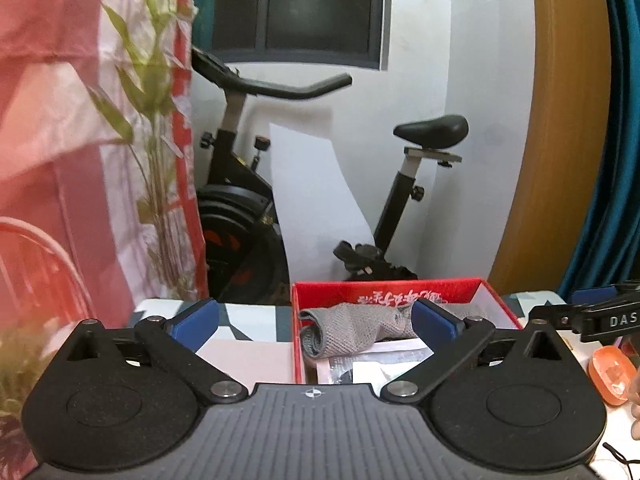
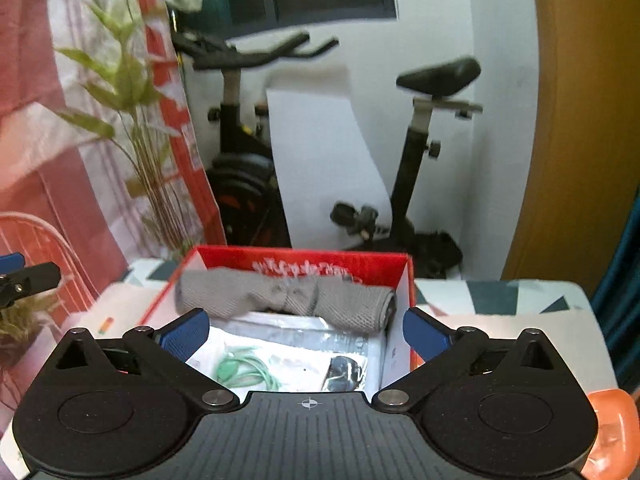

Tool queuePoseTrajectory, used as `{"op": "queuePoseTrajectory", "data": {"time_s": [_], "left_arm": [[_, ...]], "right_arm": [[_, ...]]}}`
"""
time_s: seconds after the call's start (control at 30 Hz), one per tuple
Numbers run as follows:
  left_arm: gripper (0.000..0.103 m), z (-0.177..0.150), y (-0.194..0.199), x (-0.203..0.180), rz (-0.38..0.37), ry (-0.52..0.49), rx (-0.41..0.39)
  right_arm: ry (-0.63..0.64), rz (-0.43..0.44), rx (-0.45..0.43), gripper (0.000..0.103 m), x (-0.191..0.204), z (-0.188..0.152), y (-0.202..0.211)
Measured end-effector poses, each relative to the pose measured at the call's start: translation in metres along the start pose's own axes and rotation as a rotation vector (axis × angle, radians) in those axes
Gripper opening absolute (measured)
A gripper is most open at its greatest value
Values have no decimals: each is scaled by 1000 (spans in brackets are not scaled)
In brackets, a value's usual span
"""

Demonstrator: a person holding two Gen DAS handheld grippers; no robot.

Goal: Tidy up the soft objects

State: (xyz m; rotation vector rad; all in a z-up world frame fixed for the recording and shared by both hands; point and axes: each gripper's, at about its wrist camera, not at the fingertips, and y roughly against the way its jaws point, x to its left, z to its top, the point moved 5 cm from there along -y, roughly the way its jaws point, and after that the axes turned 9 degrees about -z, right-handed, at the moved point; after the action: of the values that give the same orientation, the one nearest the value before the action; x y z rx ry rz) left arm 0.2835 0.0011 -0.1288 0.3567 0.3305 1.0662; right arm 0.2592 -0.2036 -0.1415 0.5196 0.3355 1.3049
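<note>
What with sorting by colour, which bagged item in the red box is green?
The coiled cable, left of the black bagged item in the right wrist view.

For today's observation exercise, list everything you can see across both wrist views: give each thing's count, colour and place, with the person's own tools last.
Box: one, red, on the table.
Rolled cloth: one, grey, inside the box at its far end.
Packets: several, clear and white, in the box under the cloth.
Table: one, white with dark triangles.
Exercise bike: one, black, behind the table.
Plant: one, green, left.
Orange case: one, right table edge.
Left gripper: one, black with blue pads, open, empty.
Right gripper: one, same colours, open, empty.
</note>
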Motion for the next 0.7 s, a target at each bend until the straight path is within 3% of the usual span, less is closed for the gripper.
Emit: {"op": "queuePoseTrajectory", "data": {"time_s": [0.4,0.6,0.7], "left_arm": [[103,2,83,-30,55,3,-51],[103,-2,130,-45,172,-37,-117],[103,-1,154,-52,182,-26,-140]], "right_arm": [[0,-16,-167,103,1,-12,110],[3,-33,-200,103,-1,-26,155],[-6,-44,-215,103,-1,-32,175]]}}
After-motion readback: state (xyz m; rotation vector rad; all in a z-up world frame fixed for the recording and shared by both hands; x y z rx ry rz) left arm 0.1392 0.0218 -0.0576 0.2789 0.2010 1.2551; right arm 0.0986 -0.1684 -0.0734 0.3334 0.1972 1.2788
